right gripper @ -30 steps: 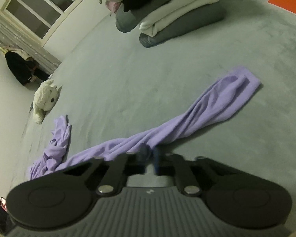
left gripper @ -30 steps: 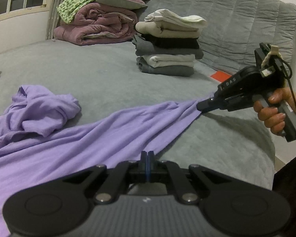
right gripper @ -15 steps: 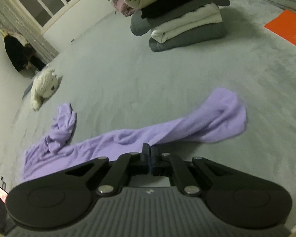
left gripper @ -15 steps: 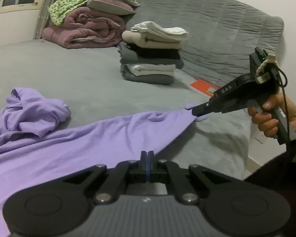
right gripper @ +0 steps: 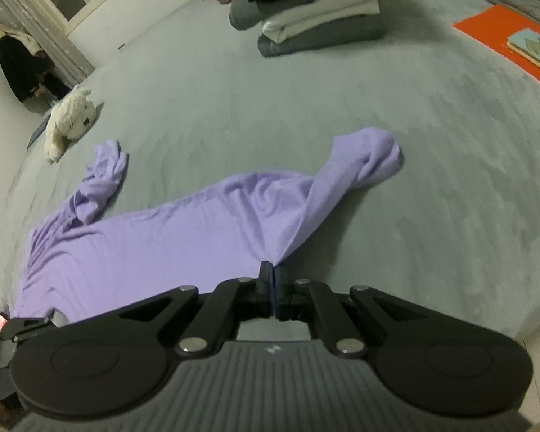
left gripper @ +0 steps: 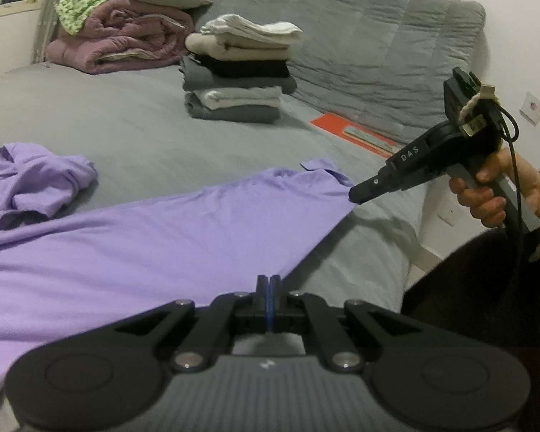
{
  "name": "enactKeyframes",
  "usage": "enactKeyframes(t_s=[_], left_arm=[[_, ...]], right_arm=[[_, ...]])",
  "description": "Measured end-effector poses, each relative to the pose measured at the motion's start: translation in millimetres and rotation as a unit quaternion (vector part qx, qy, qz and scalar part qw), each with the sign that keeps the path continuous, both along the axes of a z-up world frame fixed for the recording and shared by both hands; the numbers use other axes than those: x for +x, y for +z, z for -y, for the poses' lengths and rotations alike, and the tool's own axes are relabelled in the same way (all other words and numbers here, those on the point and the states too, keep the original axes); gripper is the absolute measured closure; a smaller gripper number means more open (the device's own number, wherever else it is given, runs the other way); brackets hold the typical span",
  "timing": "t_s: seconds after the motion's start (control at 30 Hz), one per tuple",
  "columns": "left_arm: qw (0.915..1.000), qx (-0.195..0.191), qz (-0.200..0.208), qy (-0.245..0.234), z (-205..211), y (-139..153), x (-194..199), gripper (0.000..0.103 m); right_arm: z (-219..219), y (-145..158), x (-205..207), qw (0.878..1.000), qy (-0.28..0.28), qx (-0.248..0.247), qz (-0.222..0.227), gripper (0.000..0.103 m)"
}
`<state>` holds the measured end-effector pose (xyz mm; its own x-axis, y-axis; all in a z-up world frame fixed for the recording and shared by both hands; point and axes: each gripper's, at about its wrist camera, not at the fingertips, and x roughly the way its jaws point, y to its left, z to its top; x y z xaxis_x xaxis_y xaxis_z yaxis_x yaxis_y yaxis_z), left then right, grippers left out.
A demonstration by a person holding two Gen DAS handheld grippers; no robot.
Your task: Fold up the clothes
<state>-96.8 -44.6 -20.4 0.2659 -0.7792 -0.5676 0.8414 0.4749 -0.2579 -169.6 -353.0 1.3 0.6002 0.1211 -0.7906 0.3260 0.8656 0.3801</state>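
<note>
- You worked over a wide bed covered in grey plush fabric [left gripper: 133,122], with a quilted grey cover [left gripper: 360,36] rising behind it.
- The lilac long-sleeved cotton garment [left gripper: 133,244] lay spread across the near part of that bed. One sleeve was bunched in a heap at the left and the other trailed away on the far side.
- A rolled mauve quilt with a green-patterned cloth on top [left gripper: 126,36] sat in the far corner by the window.
- The stack of folded grey, cream and black clothes [left gripper: 237,72] stood well apart from the lilac garment, further back on the bed.
- A flat orange mat [right gripper: 500,36] lay near the quilted cover with a pale patterned card on it.
- A white plush toy dog [right gripper: 70,118] lay at the far left edge, apart from the garment.
- Your right hand [left gripper: 493,194] gripped the handle of the black right gripper [right gripper: 271,277]. Its jaws were pinched on the garment's edge, and the cloth rose from the bed to the tips.
- Your left gripper [left gripper: 269,284] had its jaws fully together at the garment's near hem. I could not tell whether any cloth sat between them.
</note>
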Motion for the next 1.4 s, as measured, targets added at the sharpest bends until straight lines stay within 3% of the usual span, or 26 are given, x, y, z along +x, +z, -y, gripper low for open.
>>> enactKeyframes(t_s=[0.27, 0.4, 0.47, 0.57, 0.63, 0.7, 0.93, 1.3, 1.4], left_arm=[[0.9987, 0.048, -0.007, -0.013, 6, -17, -1, 0.103], [0.9984, 0.050, -0.014, -0.022, 7, -18, 1, 0.103], [0.9985, 0.031, -0.032, -0.031, 5, -16, 5, 0.098], [0.9990, 0.010, -0.027, -0.035, 5, -11, 5, 0.087], [0.9992, 0.005, -0.021, -0.033, 9, -9, 5, 0.074], [0.9993, 0.004, -0.018, -0.031, 14, -8, 5, 0.072], [0.9996, 0.006, -0.019, -0.019, 31, -10, 14, 0.070], [0.9992, 0.014, -0.031, -0.018, 40, -16, 24, 0.070], [0.9991, 0.015, -0.034, -0.020, 41, -18, 25, 0.070]], right_arm=[[2, -25, -5, 0.999, -0.005, 0.012, -0.030, 0.101], [3, -23, -7, 1.000, 0.002, 0.012, -0.019, 0.093], [4, -14, -7, 1.000, 0.005, -0.003, -0.011, 0.090], [10, -1, -4, 1.000, 0.003, -0.026, 0.002, 0.089], [16, 5, 0, 0.999, -0.007, -0.034, 0.011, 0.079], [21, 10, 6, 0.999, -0.017, -0.046, 0.021, 0.070], [37, 9, 34, 0.995, -0.041, -0.089, 0.033, 0.070], [35, -20, 71, 0.991, -0.042, -0.129, -0.002, 0.070], [34, -26, 75, 0.988, -0.050, -0.146, -0.007, 0.075]])
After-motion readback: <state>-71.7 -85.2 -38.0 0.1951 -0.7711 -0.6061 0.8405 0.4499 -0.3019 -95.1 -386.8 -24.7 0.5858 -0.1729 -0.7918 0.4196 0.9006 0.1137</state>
